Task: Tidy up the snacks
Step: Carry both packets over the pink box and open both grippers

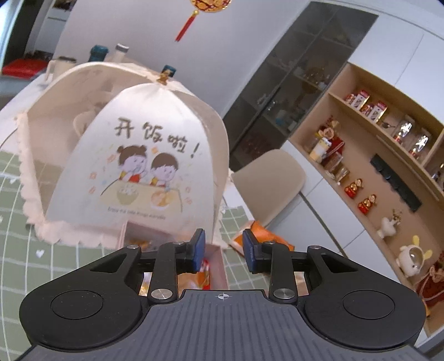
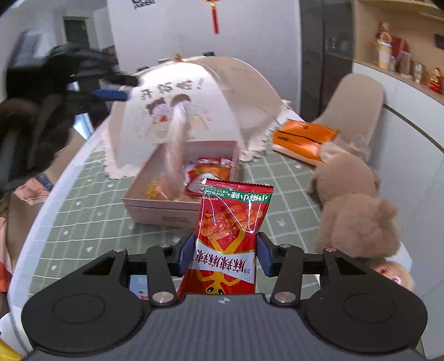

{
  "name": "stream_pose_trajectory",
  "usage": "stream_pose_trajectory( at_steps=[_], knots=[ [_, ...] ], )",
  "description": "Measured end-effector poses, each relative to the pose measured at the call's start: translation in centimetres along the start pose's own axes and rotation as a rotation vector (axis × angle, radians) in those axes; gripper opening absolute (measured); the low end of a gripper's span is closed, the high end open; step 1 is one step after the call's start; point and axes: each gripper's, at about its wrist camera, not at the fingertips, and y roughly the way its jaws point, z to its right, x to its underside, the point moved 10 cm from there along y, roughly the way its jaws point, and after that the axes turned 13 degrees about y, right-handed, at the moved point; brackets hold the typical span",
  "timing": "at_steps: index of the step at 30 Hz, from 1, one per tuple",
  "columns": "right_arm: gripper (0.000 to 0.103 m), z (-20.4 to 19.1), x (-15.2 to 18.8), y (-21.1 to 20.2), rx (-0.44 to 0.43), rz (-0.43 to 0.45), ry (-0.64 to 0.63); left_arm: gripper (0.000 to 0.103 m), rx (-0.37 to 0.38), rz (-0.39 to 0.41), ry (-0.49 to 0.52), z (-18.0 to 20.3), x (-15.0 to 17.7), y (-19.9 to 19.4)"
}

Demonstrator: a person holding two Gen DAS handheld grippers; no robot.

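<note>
This is a home dining room. A round tabletop [image 2: 83, 222] under a green grid-pattern cloth carries a fabric mesh food cover [image 1: 133, 155] printed with two cartoon children at a meal, with a beige dining chair [image 1: 272, 177] drawn up beside it. A red Chinese knot ornament [image 1: 191, 19] hangs on the white wall, a dark glass-door cabinet [image 1: 294, 83] stands next to open wooden shelves [image 1: 383, 155] of jars, boxes and small figurines, and a brown plush bear [image 2: 358, 211] lies on the cloth.

Bright, fisheye-warped, perhaps motion-blurred left.
</note>
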Motion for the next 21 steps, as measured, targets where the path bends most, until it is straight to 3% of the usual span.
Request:
stream_pose_trajectory(
  at_steps=[5, 11, 13, 14, 16, 19, 21],
  knots=[
    [0.047, 0.9, -1.3, 1.1, 0.015, 0.001, -0.006, 0.033, -0.037, -0.082, -0.001, -2.8, 6.5, -4.4],
    [0.047, -4.6, -6.2, 3.5, -0.031, 0.090, -0.136, 0.033, -0.063, -0.197, -0.095, -4.5, 15.1, -7.7],
    [0.050, -7.3, -9.3, 5.2, -0.070, 0.127, -0.177, 0.033, -0.060, -0.216, -0.129, -4.7, 16.3, -7.9],
    [0.056, -8.5, -10.9, 6.1, -0.089, 0.133, -0.181, 0.033, -0.065, -0.219, -0.142, -4.9, 16.7, -8.2],
    [0.057, -9.8, -13.0, 8.5, -0.087, 0.113, -0.187, 0.033, -0.093, -0.218, -0.151, -5.3, 17.2, -9.0],
    [0.057, -10.2, -13.2, 9.5, -0.069, 0.098, -0.204, 0.033, -0.161, -0.238, -0.113, -6.0, 18.2, -10.1],
    [0.066, -9.3, -12.0, 8.8, -0.101, 0.067, -0.163, 0.033, -0.189, -0.257, -0.081, -6.3, 18.9, -10.4]
  ],
)
